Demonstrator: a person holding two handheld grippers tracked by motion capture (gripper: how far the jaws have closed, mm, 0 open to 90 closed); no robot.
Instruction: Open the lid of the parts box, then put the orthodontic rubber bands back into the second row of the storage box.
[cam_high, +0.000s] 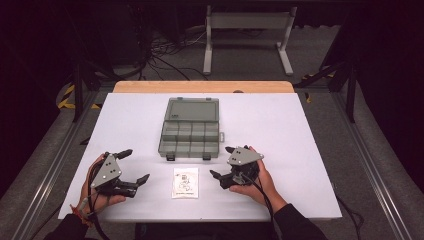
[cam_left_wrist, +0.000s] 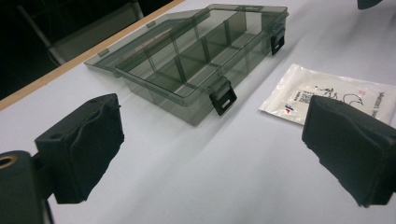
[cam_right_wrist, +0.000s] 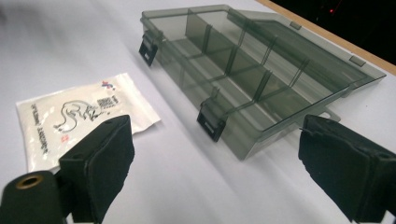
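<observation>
A small white printed packet (cam_high: 185, 182) lies near the table's (cam_high: 300, 130) front edge, just before the open compartment box (cam_high: 191, 132), between the released, empty left gripper (cam_high: 134, 167) and right gripper (cam_high: 221, 161).

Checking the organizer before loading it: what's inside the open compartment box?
The compartment box lies open, and its divided cells look empty through the clear walls in both gripper views. The far cells' floors are partly covered by the dividers. The packet lies outside it on the table.
</observation>
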